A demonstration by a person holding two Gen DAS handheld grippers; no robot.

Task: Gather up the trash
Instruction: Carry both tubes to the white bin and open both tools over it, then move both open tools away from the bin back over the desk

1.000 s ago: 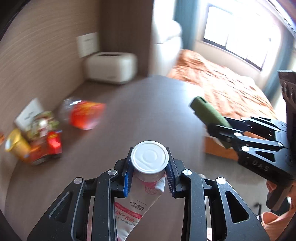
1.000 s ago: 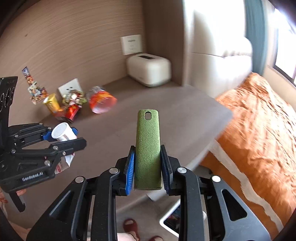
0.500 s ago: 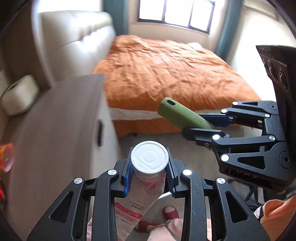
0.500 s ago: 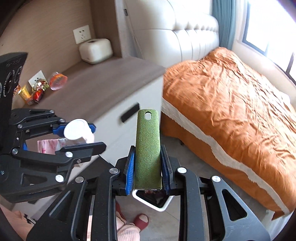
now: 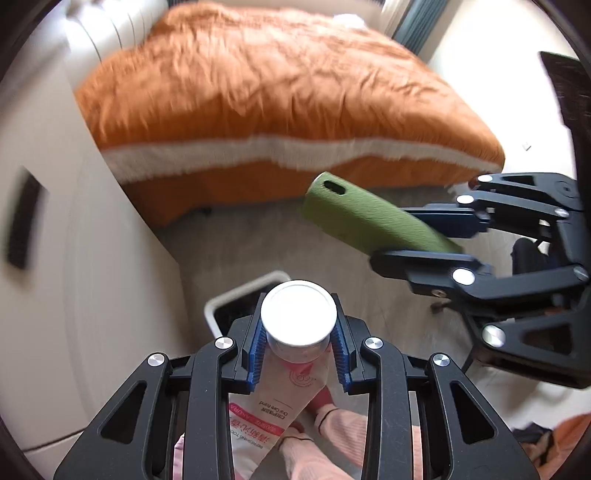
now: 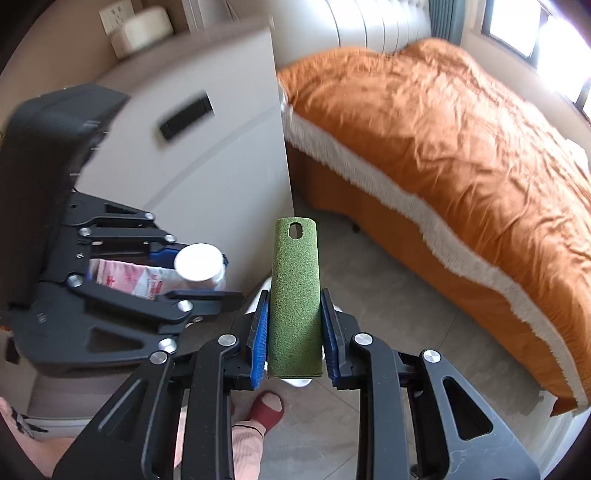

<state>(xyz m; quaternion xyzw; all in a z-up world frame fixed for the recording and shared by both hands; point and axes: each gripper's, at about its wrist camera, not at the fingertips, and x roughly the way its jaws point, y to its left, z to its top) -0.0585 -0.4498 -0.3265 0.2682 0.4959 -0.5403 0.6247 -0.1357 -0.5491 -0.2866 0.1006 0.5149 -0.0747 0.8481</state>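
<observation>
My left gripper [image 5: 298, 350] is clamped on a white-capped pink-and-white toothpaste tube [image 5: 295, 325], cap forward, above a white-rimmed waste bin [image 5: 236, 299] on the grey tiled floor [image 6: 388, 295]. To its right, my right gripper [image 6: 294, 332] is clamped on a flat green felt-covered bar with a slot near its tip [image 6: 294, 291]. An orange-covered bed [image 6: 443, 129] lies beyond.

An orange-covered bed [image 6: 461, 155] is seen on the tiled floor [image 6: 391, 306]. A pale cabinet [image 6: 207, 155] stands beside the bed's head end, and a cream padded headboard [image 6: 373, 22] rises behind the bed.
</observation>
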